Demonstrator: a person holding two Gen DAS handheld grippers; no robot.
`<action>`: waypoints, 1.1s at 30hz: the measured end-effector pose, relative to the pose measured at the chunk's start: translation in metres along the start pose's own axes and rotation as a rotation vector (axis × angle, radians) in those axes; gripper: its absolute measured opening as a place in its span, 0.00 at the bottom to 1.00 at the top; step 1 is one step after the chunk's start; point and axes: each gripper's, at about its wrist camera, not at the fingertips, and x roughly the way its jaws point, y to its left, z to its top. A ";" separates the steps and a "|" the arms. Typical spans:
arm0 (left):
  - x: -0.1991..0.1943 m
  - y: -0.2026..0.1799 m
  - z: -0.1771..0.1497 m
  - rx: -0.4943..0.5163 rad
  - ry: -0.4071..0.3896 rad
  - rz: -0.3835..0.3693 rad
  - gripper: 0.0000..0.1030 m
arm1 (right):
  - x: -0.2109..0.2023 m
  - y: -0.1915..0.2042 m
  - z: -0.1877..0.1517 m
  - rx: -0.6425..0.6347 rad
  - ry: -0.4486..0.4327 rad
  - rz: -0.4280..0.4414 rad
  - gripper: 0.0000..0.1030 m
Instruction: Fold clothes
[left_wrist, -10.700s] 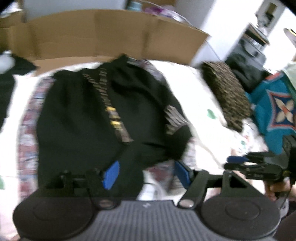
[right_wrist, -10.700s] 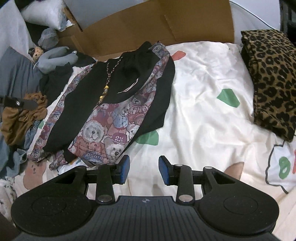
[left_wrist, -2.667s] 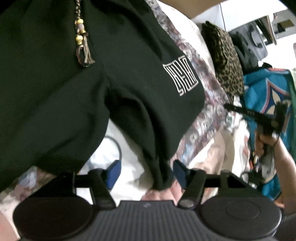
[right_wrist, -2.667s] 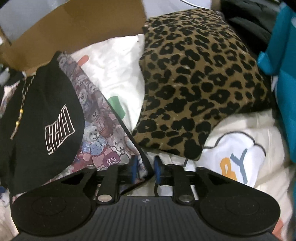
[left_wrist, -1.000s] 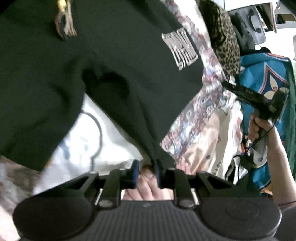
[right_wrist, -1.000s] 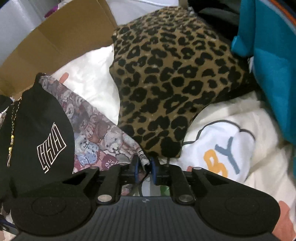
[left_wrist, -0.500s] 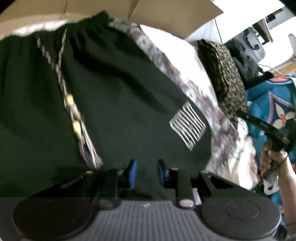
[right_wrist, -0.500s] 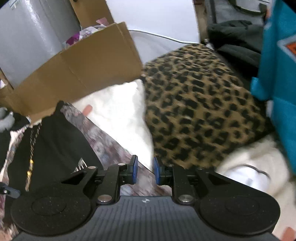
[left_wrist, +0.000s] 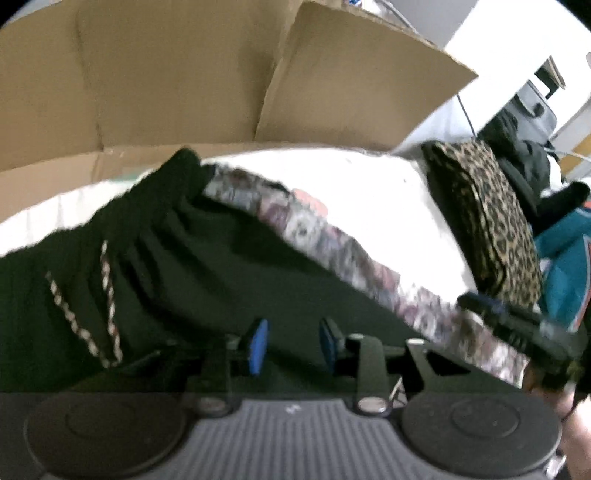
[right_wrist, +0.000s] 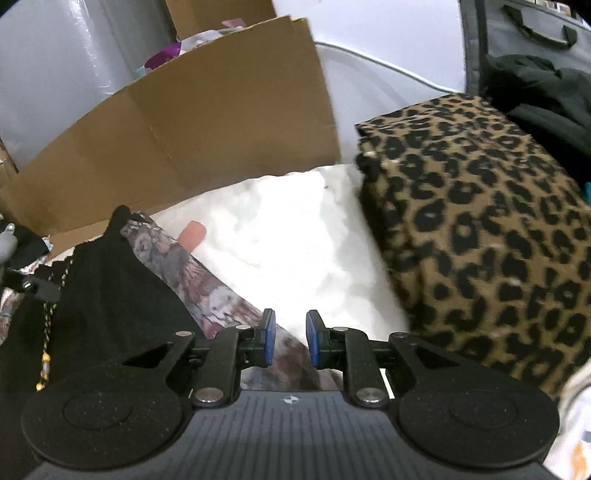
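In the left wrist view the black shorts are seen folded over, lying on the white bedding in front of the cardboard box, and the left gripper hangs over the dark cloth with its jaws opening and nothing pressed between the pads — the fold seems just laid down. In the right wrist view the right gripper is parted only a little and empty, above the bear-print panel on the side of the box where the leopard cushion lies. Next, a new edge must probably be taken for the second fold.
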 end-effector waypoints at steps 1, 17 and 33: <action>0.003 -0.004 0.005 0.006 -0.008 0.006 0.32 | 0.003 0.002 0.000 0.003 0.002 0.004 0.18; 0.090 -0.043 0.060 0.124 -0.066 0.172 0.32 | 0.024 0.004 -0.033 -0.008 0.028 -0.002 0.19; 0.101 -0.039 0.070 0.228 0.002 0.208 0.23 | -0.005 -0.018 -0.020 0.008 0.003 0.027 0.21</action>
